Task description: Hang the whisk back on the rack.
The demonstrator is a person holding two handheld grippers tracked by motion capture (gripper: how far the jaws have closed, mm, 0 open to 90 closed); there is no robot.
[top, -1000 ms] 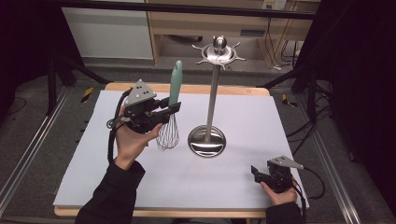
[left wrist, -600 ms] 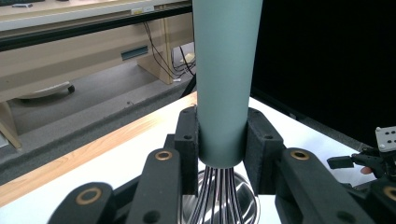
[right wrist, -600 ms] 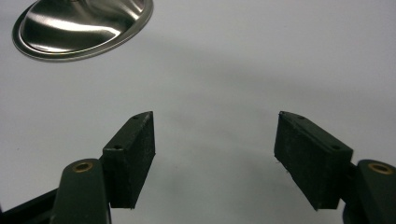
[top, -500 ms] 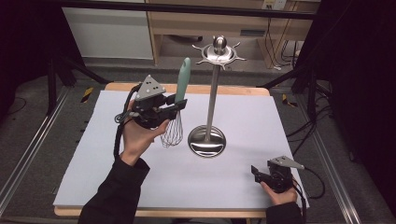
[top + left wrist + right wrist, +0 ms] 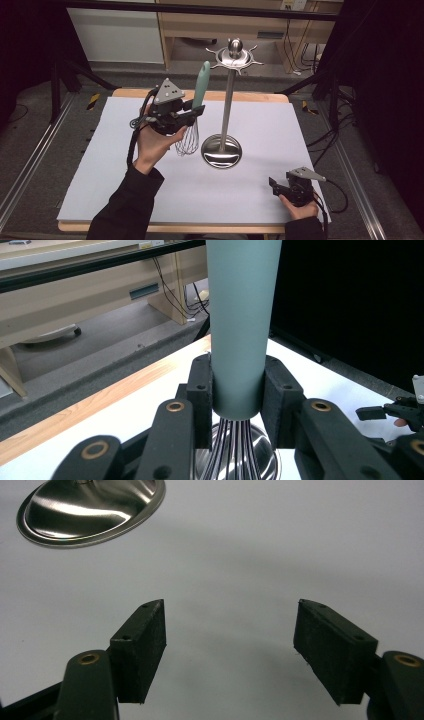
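Clamping the whisk (image 5: 194, 116) with the left tongs (image 5: 192, 114), gripped at the lower end of its teal handle, just above where the wires begin; holding it off the white surface (image 5: 115, 175), handle pointing up and leaning slightly to the right toward the stand's (image 5: 225, 116) pole, wire cage hanging down; sitting just left of that metal stand, close to its round base but apart from it; seen from the left tongs' own camera, both black pads (image 5: 201, 390) pressing against the handle on either side, the wires (image 5: 232, 450) fanning out beneath, the shiny base showing behind them.

Resting low at the near right corner of the surface with the right tongs (image 5: 274, 184), held in a hand (image 5: 298, 207) at the edge, well apart from the whisk; standing wide open, with bare white covering between the two pads (image 5: 142, 642) and nothing held; pointing toward the stand's base (image 5: 90, 507), visible at the upper left of the right gripper view.

Rising behind, the stand's star-shaped top with its small hooks and ball knob.
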